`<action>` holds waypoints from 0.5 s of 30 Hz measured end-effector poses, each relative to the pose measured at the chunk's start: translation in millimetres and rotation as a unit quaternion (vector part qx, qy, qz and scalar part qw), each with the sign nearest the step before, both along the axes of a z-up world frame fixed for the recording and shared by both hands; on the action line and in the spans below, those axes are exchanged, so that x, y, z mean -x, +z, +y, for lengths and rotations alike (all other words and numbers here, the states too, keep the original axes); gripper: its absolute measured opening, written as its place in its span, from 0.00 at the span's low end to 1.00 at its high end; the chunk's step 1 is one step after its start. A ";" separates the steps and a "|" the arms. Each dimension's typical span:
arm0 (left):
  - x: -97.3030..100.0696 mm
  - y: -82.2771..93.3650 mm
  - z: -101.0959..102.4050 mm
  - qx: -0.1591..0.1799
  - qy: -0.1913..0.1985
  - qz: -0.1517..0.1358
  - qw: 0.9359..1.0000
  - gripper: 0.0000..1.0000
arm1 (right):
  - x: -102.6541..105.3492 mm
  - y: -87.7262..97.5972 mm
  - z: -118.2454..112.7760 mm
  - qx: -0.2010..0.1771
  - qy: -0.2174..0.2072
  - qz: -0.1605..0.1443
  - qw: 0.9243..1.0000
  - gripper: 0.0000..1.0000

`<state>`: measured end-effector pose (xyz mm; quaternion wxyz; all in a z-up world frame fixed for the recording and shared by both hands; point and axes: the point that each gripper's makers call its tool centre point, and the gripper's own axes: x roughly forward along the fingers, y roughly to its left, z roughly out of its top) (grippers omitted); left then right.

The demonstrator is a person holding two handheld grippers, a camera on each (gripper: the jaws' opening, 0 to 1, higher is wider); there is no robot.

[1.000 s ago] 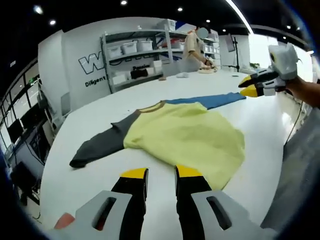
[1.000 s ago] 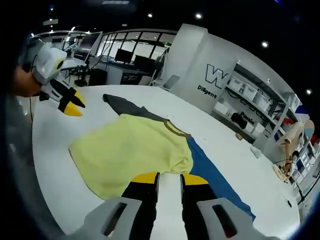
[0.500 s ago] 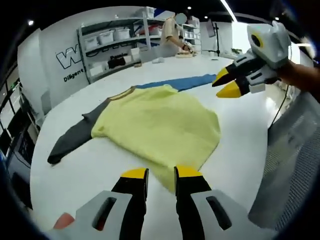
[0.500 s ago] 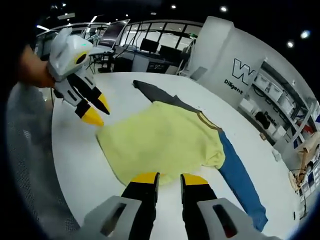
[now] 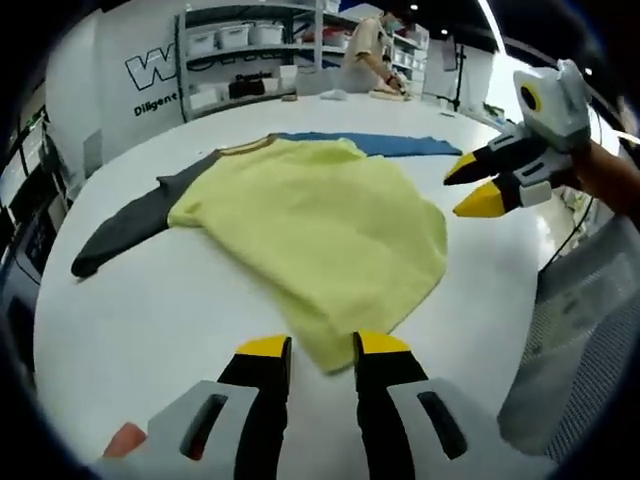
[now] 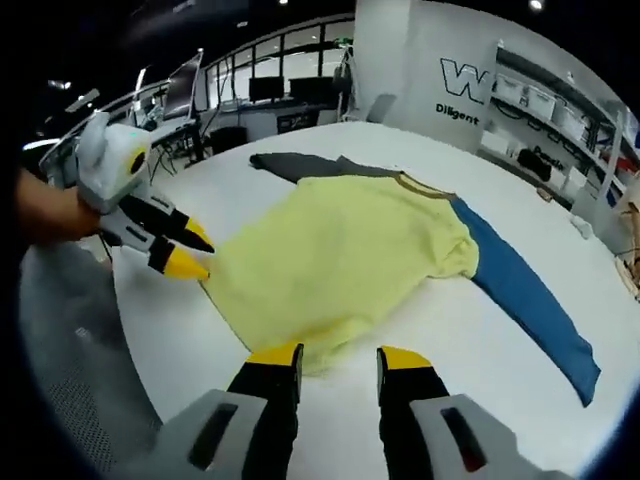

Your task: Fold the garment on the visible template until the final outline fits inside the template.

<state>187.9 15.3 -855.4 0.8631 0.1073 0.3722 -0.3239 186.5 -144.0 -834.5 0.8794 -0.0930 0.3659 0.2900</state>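
A long-sleeved shirt lies flat on the white table: yellow body, grey sleeve, blue sleeve. My left gripper is open at the near hem, whose corner lies between its yellow tips. Seen from the right gripper view, the left gripper sits at the hem's left edge. My right gripper is open just short of the hem, with cloth near its left jaw. From the left gripper view, the right gripper hovers by the shirt's right side.
Shelves with white bins and a person at a far table stand behind. A grey mesh chair sits against the near table edge. Desks with monitors line the room's far side.
Both grippers have dropped lower and closer to the shirt's near hem, which now reaches the left gripper's tips. The right gripper's jaws stand a little wider apart. The shirt lies unchanged.
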 end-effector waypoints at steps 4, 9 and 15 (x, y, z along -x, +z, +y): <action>-1.4 -3.2 -0.8 0.001 0.004 0.006 1.000 0.20 | -5.1 -9.4 2.2 -0.009 -0.003 0.017 1.000 0.24; -3.3 -5.0 -1.5 0.006 0.011 0.009 1.000 0.21 | -7.3 -17.3 7.4 -0.011 0.005 0.027 1.000 0.21; -5.0 -5.7 -1.4 0.005 0.012 0.008 1.000 0.10 | -6.4 -16.1 9.1 -0.010 0.014 0.025 1.000 0.00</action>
